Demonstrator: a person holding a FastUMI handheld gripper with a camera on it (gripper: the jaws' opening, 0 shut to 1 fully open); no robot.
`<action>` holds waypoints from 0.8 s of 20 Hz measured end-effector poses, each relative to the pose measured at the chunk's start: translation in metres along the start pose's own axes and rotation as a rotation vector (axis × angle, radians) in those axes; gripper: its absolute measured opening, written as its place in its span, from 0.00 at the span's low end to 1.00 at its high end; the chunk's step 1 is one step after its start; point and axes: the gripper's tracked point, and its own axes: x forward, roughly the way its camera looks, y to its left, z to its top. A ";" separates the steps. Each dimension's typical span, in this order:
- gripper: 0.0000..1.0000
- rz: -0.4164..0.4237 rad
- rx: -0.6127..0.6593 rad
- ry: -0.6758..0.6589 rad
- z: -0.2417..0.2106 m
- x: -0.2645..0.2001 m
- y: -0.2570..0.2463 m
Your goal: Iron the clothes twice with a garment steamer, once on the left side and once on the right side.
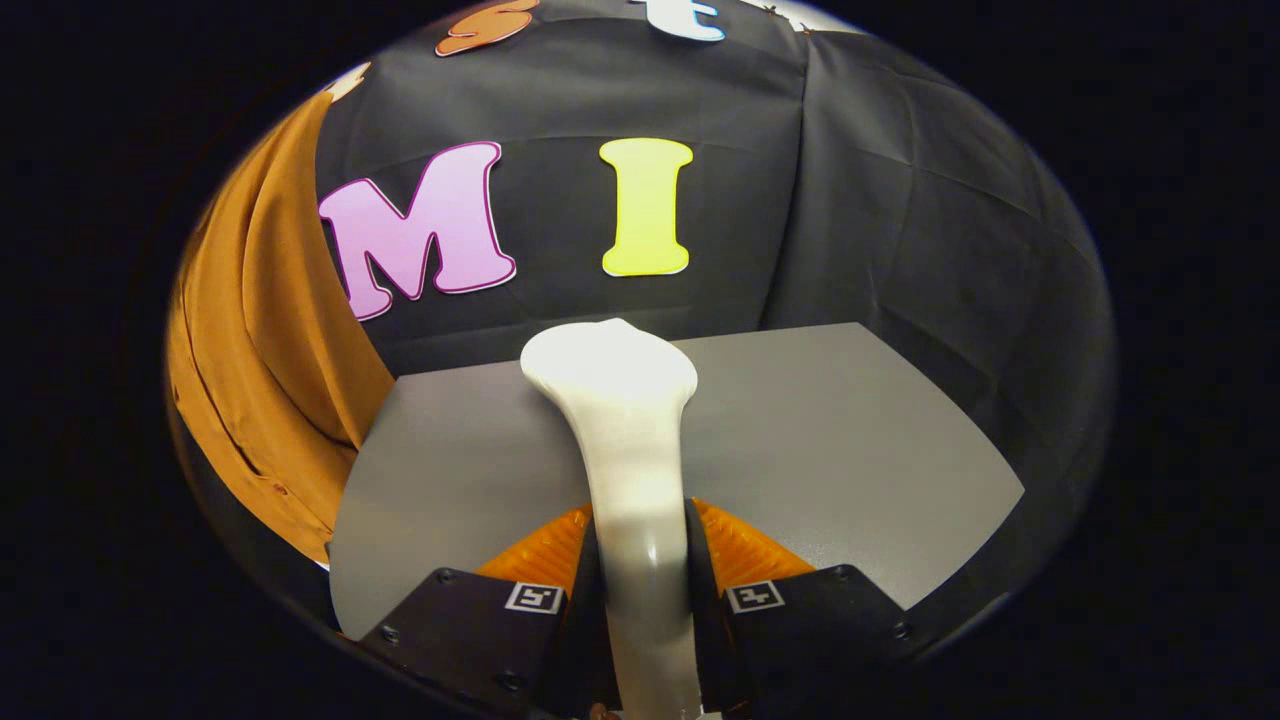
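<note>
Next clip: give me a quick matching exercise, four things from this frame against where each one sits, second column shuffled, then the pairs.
Things:
1. steamer
2. garment
3. table
4. hand-held gripper

Places:
A. hanging left of the table
B. under the steamer's head
C. shut on the steamer's handle
D. between the fingers, head pointing ahead

Pairs: 1-D, 2-A, 3-B, 4-C

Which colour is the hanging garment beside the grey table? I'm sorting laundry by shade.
Rust orange hanging garment, clearest in the gripper view, left of the white garment steamer.
</note>
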 end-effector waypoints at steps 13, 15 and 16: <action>0.44 -0.011 0.038 -0.203 0.039 -0.093 0.017; 0.44 -0.013 0.061 -0.231 0.043 -0.109 0.026; 0.44 -0.021 0.061 -0.245 0.045 -0.114 0.033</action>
